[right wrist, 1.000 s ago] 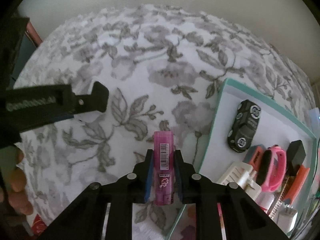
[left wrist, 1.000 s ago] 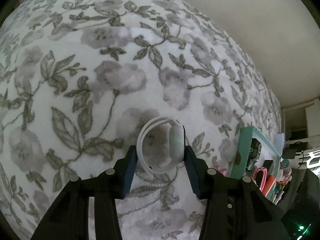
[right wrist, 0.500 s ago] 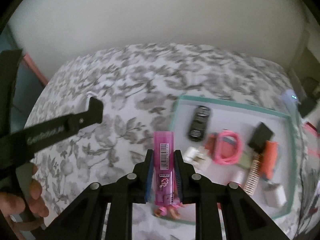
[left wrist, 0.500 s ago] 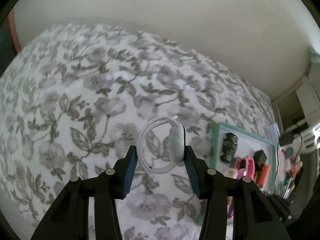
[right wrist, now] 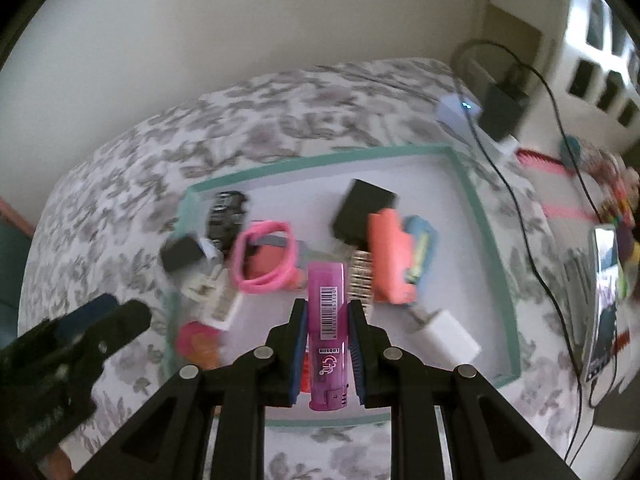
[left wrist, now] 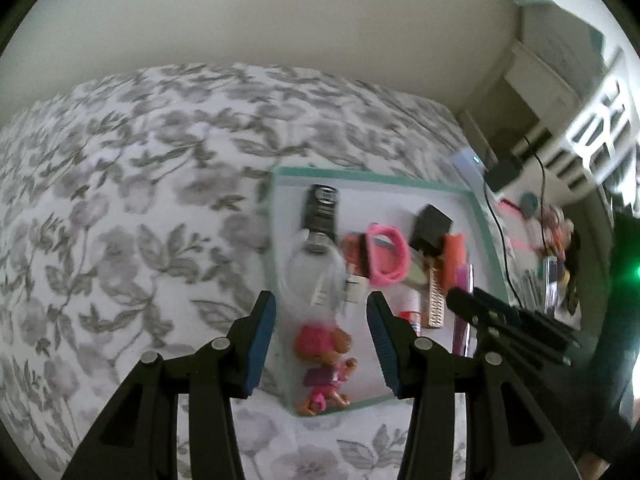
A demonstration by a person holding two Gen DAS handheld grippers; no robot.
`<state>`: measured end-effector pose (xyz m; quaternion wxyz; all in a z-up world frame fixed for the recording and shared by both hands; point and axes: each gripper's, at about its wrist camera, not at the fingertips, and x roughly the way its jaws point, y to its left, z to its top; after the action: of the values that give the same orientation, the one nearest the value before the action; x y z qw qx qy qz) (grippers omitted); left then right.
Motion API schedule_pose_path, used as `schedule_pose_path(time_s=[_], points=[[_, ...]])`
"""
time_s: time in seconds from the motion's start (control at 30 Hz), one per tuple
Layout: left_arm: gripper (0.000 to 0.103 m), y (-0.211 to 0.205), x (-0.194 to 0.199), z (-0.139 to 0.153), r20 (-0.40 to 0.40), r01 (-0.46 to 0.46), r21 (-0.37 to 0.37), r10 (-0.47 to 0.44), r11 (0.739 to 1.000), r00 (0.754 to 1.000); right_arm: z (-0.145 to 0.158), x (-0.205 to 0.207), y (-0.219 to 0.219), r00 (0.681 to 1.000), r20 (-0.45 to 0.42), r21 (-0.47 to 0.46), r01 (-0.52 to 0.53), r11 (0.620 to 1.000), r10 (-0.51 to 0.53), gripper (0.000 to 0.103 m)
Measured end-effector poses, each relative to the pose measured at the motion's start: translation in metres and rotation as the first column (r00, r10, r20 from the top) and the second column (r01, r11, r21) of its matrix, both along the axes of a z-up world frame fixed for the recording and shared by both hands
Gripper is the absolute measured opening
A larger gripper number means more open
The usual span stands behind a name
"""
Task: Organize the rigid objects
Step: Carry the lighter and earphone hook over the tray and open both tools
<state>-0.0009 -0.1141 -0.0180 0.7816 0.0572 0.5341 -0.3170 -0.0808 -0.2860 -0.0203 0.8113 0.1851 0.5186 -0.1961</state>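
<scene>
A white wristband (left wrist: 316,280) with a dark face shows blurred just beyond my left gripper (left wrist: 320,312), narrower than the gap between the blue pads, over the near left of the teal-rimmed tray (left wrist: 360,178). The jaws stand apart and the band touches neither pad. My right gripper (right wrist: 326,312) is shut on a pink-purple lighter (right wrist: 326,304), held above the tray (right wrist: 320,158). In the tray lie a black toy car (right wrist: 224,212), a pink band (right wrist: 264,256), a black box (right wrist: 364,208), an orange piece (right wrist: 390,248) and a white charger (right wrist: 444,336).
The tray rests on a floral bedcover (left wrist: 120,220). A small pink doll (left wrist: 324,364) lies in the tray's near corner. Right of the tray are a black adapter with cables (right wrist: 500,108), a phone (right wrist: 604,300) and white furniture. A pale wall stands behind.
Both grippers swung right, over the tray. The white band, held between the left pads before, now looks smaller, blurred and free of them. The lighter stays gripped.
</scene>
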Motion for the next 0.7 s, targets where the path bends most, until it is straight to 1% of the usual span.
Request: schedule_pose_path(time_s=[0.13, 0.23, 0.53, 0.7], points=[[0.049, -0.020, -0.014, -0.005, 0.012, 0.067, 0.023, -0.068, 0.997, 0.998, -0.010, -0.003, -0.009, 1.000, -0.013, 0.036, 0.022, 0.999, -0.022, 0.021], [0.049, -0.024, -0.015, -0.010, -0.004, 0.077, 0.030, -0.077, 0.997, 0.997, -0.015, -0.002, -0.009, 1.000, -0.024, 0.041, 0.015, 0.999, -0.014, 0.021], [0.049, -0.011, 0.000, -0.018, -0.039, 0.001, 0.043, 0.000, 0.999, 0.999, -0.028, 0.005, -0.002, 0.998, -0.064, 0.055, -0.024, 0.998, 0.028, 0.021], [0.049, -0.003, 0.007, -0.022, -0.022, -0.045, 0.080, 0.047, 0.996, 0.999, -0.038, 0.007, -0.001, 0.995, -0.092, 0.074, -0.029, 0.997, 0.035, 0.021]])
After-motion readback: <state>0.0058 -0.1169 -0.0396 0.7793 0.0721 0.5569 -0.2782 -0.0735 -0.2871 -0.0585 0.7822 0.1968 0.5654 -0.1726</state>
